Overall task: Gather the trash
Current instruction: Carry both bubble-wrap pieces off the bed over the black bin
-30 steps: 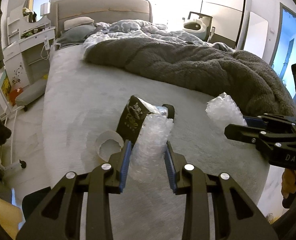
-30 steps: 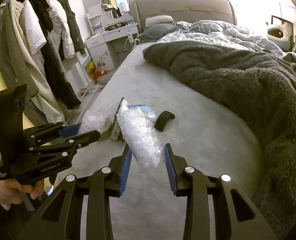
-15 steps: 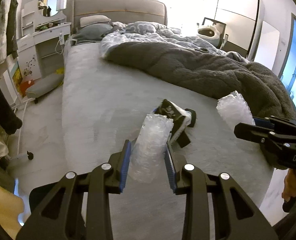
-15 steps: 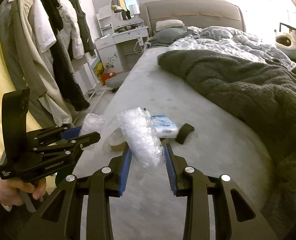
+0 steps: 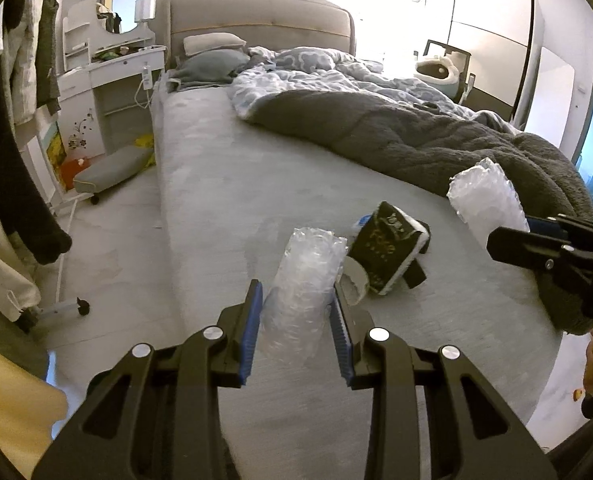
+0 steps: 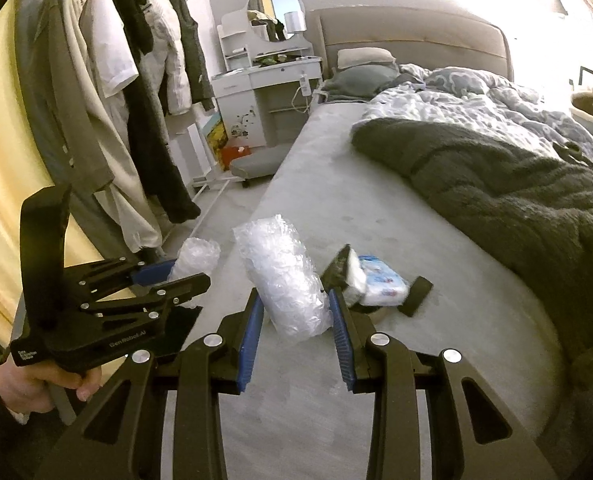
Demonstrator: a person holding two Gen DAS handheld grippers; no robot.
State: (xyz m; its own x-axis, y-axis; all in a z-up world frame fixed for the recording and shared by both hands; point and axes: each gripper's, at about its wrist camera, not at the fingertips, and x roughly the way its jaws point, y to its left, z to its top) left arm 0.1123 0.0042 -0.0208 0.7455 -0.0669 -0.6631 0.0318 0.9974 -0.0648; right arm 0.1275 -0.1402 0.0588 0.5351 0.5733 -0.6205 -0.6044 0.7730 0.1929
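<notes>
Two rolls of bubble wrap, both off the bed. First roll of bubble wrap (image 5: 302, 292), centre of the left wrist view, clamped between the blue pads of the left gripper (image 5: 296, 320), jaws closed to the roll's width. Second roll of bubble wrap (image 6: 284, 280), centre of the right wrist view, pinched the same way in the right gripper (image 6: 296, 322), tilted up and to the left.

More trash just beyond, middle of both frames, on the grey mattress (image 5: 216, 184): a dark tissue pack (image 5: 388, 252), a blue-and-white packet (image 6: 380, 286) touching it, a small roll of tape (image 5: 354, 280) at the pack's foot, a flat black piece (image 6: 414, 296) beside them. Dark blanket (image 5: 416, 140) filling the right of the frames, well apart from the pile. Clothes rack (image 6: 136, 100) at the left.

No bin or bag visible anywhere. Likely step: carrying both rolls away for disposal. Best done with steady, light pressure, since the wrap is soft and slippery and could squirm out under a hard squeeze. Worth keeping the two grippers apart, and clear of the hanging clothes.
</notes>
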